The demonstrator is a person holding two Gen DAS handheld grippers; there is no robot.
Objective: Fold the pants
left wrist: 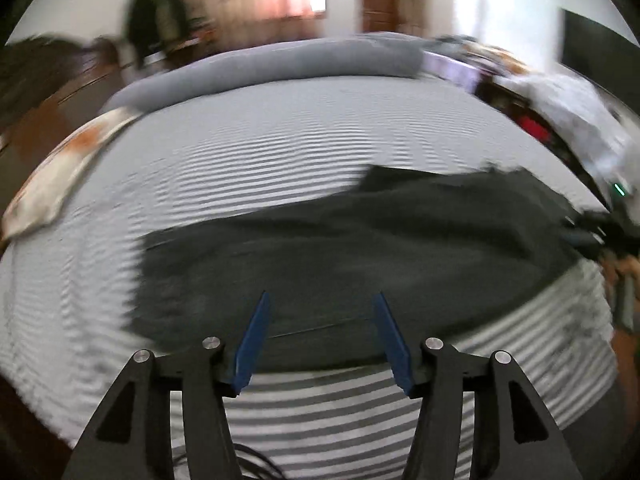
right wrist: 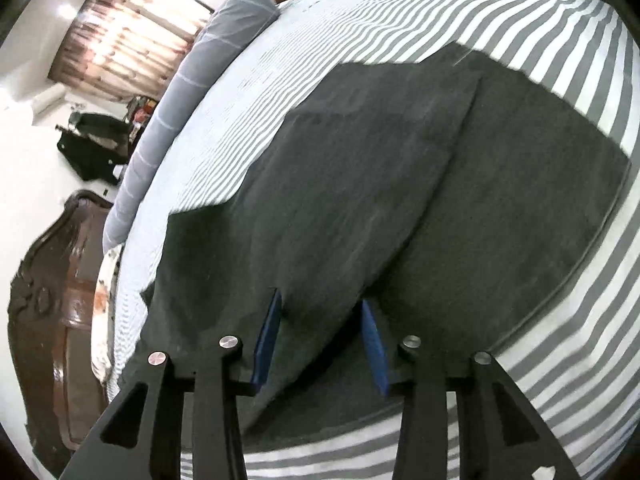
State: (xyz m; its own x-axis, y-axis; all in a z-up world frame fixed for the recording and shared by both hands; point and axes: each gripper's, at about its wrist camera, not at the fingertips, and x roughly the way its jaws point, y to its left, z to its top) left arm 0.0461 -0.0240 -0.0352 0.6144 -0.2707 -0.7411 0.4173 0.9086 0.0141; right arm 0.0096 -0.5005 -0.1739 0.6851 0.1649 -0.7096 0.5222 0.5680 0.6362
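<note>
Dark grey pants: spread flat across your striped bed, centre frame, hem edge toward lower left.
Left tongs: spread apart, empty, over the near edge.
Right tongs: parted, holding nothing, over the fabric.
Free room: bare striped sheet toward upper frame.

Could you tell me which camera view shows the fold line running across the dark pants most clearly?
The right wrist view: the pants fill the frame in fair focus, and the layered edge runs visibly up from the right gripper. The left wrist view shows the pants motion-blurred, farther off, with no clear edge.
</note>
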